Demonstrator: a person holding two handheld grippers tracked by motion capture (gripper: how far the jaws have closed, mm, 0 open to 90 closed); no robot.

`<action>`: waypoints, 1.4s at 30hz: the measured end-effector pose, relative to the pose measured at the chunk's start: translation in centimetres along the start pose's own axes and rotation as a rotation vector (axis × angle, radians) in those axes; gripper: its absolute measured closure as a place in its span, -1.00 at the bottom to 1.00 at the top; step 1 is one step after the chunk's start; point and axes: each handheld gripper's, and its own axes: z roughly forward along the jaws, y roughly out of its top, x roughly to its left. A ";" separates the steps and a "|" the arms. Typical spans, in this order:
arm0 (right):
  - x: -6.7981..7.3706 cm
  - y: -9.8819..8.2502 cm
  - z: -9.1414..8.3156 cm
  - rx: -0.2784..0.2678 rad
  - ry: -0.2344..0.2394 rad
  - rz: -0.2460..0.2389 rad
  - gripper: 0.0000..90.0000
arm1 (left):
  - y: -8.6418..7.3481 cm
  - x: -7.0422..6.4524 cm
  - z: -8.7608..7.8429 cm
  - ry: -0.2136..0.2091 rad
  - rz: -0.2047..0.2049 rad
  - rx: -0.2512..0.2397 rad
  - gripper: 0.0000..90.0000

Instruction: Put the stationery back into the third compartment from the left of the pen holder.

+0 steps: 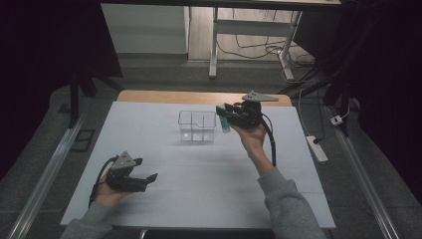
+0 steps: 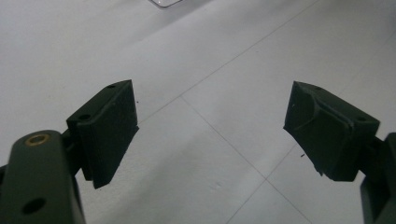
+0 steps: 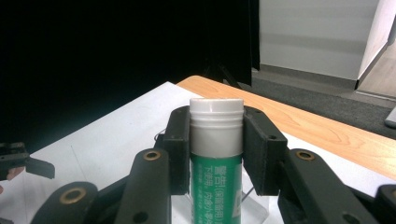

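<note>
Nearest the camera in the high view, the left gripper (image 1: 144, 170) sits low over the white table cover (image 1: 199, 184), down in the near-left corner. Its own view shows the jaws spread wide with nothing but bare cover between them, so that hand is basically idle.

Further up the table the right gripper (image 1: 222, 113) is where the work is. Its jaws are clamped on a small green tube with a white cap (image 3: 215, 154), probably a glue stick going by the shape. In the right gripper view the pads sit on either side of the white cap end, with the green printed body running down between the arms. The tube is held up off the table, just beside the right wall of the clear plastic box (image 1: 197, 125), so it looks headed into one of the compartments.

Handling-wise, it's likely light and rigid, smooth plastic, so a bit slippery and round enough to twist or roll in a flat grip. It's no fragile item, though. Squeezing across the cap is fine for a short carry, but a hold on the wider green body would probably be steadier.

Beyond the box there's the wooden table edge (image 1: 149, 95), then floor with desk legs (image 1: 214, 45) and cables.
</note>
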 end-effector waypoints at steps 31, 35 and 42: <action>-1.4 0.5 5.4 0.024 -0.034 0.026 0.42 | 0.0 0.1 0.0 0.001 0.004 0.001 -0.62; -1.5 0.8 5.8 0.022 -0.035 0.031 0.42 | 0.0 0.1 0.0 0.001 0.005 0.002 -0.62; -1.2 1.1 6.4 0.016 -0.028 0.025 0.42 | 0.0 0.1 0.0 0.001 0.005 0.003 -0.62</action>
